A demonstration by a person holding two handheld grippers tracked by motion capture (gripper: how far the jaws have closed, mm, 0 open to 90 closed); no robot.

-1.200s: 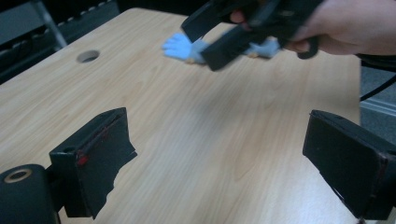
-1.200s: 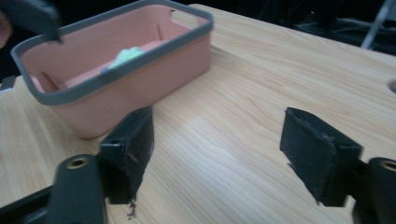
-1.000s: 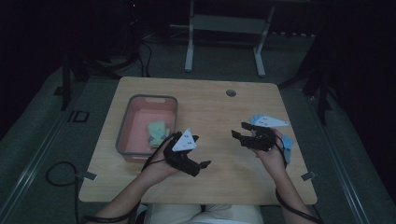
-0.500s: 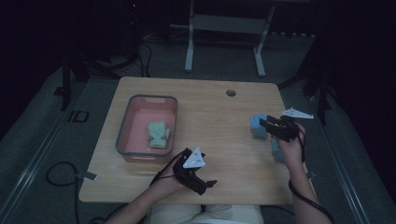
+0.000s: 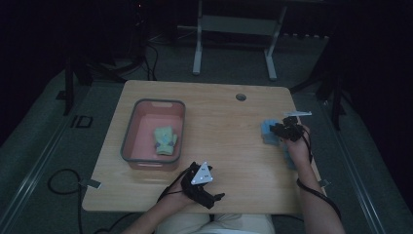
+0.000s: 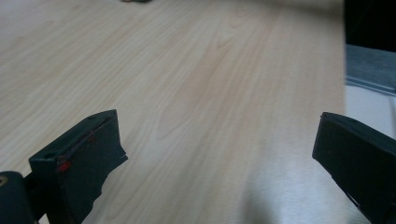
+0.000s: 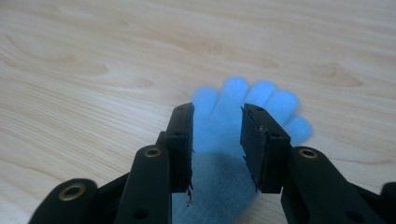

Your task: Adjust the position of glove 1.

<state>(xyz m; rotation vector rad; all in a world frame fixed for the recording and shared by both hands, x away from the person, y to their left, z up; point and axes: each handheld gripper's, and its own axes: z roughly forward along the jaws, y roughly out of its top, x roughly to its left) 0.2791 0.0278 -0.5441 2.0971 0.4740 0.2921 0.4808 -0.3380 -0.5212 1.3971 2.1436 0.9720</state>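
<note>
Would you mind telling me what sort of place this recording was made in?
Probably a lab or data-collection room, not a home: a lone wooden table on grey carpet, cables trailing across the floor, and bare metal stand legs in dark surroundings.

Right tongs at the blue glove

My right tongs (image 5: 284,127) swung out to the blue glove (image 7: 243,121) and straddle it; left tongs (image 5: 209,195) drew back to the desk (image 5: 224,126) edge.

Left gripper (image 5: 213,197) wide open, right gripper (image 7: 217,140) half-closed.
</note>
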